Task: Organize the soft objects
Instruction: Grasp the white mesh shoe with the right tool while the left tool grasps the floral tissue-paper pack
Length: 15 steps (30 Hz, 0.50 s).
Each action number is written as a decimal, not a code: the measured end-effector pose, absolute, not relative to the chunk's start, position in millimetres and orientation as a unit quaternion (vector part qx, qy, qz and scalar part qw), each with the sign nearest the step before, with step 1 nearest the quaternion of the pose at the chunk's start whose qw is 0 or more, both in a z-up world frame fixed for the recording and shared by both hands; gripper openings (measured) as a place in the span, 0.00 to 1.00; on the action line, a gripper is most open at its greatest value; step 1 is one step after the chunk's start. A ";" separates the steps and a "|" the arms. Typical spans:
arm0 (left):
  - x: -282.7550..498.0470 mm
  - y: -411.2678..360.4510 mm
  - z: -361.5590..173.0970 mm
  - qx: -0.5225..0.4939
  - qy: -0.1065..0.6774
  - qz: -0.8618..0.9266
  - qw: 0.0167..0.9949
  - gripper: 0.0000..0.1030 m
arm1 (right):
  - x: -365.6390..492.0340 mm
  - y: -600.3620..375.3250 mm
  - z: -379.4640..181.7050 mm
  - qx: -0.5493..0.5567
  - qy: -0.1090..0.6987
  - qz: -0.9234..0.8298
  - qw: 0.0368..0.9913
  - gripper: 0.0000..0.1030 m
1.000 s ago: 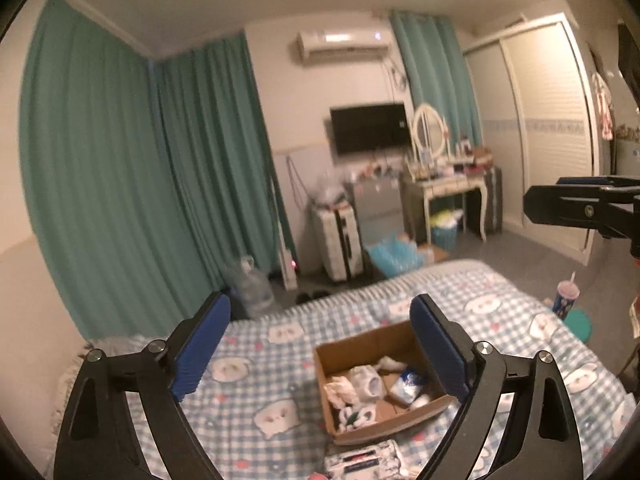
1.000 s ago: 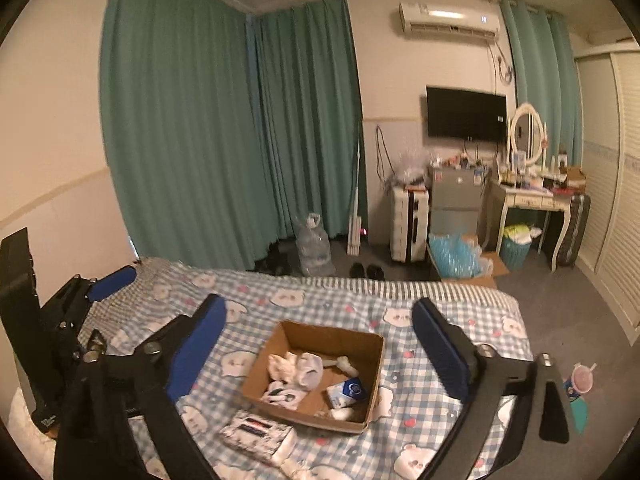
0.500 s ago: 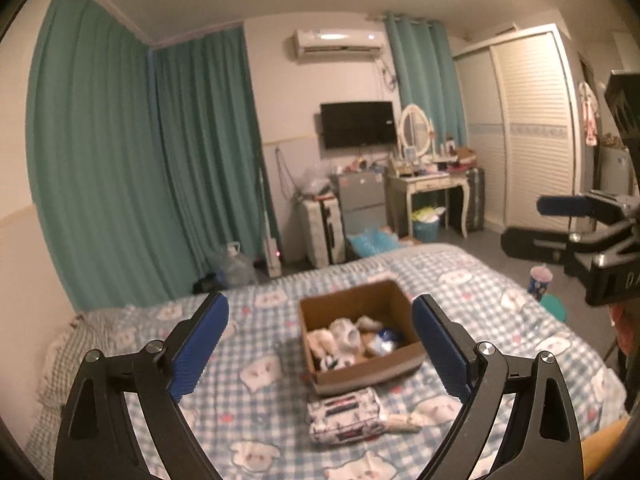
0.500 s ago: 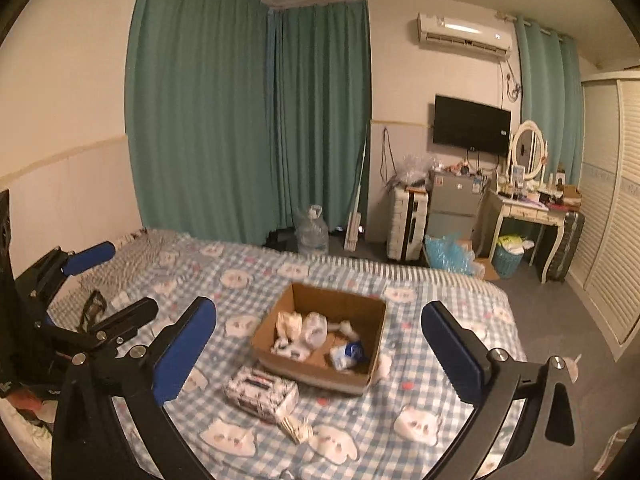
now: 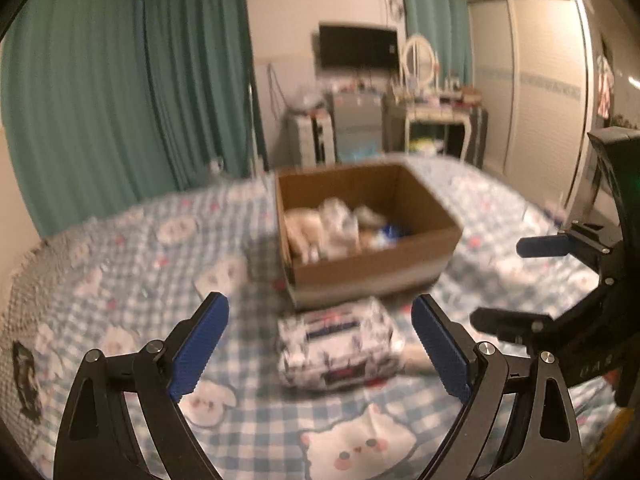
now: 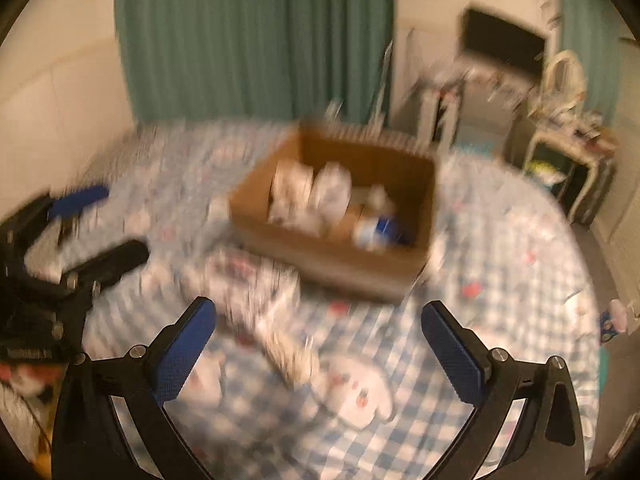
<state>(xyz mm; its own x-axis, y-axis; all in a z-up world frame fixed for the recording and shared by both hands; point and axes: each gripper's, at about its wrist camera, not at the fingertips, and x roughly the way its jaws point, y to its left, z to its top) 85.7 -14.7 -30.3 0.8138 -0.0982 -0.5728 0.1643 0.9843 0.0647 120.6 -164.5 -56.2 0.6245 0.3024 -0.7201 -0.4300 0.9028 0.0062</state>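
The patterned soft pack [image 5: 338, 344] is being framed ahead between the wide-open, empty left gripper [image 5: 320, 344] jaws, nearer than earlier.

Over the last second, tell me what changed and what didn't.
Both grippers, left and right, came down toward the bed; the box and the wipes pack now loom nearer. Nothing was gripped or released. Both stay open and empty; box, pack and the small bundle lie where they were.

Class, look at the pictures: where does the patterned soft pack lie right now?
In the left wrist view the patterned soft pack lies on the checked bedspread, just in front of the cardboard box, between the open left gripper's fingers.
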 end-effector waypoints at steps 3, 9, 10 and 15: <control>96.3 -11.0 -60.3 0.044 0.334 -0.073 0.939 0.92 | 131.8 -161.2 -91.6 -0.110 0.425 0.209 0.874 0.91; 105.7 -1.5 -97.7 0.036 0.382 -0.080 0.920 0.91 | 151.5 -146.6 -140.0 -0.108 0.495 0.243 0.827 0.68; 106.5 -0.2 -102.4 0.034 0.391 -0.080 0.916 0.91 | 154.5 -142.2 -146.4 -0.114 0.501 0.249 0.821 0.64; 115.1 4.4 -121.3 0.021 0.425 -0.085 0.901 0.90 | 162.5 -131.2 -166.8 -0.132 0.522 0.261 0.801 0.33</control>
<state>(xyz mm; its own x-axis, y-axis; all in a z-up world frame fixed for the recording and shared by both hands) 115.1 4.4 -121.3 0.6239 -0.1363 -0.7695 0.1713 0.9846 -0.0355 162.5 -131.2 -166.8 0.3183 0.2808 -0.9054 -0.5559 0.8290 0.0617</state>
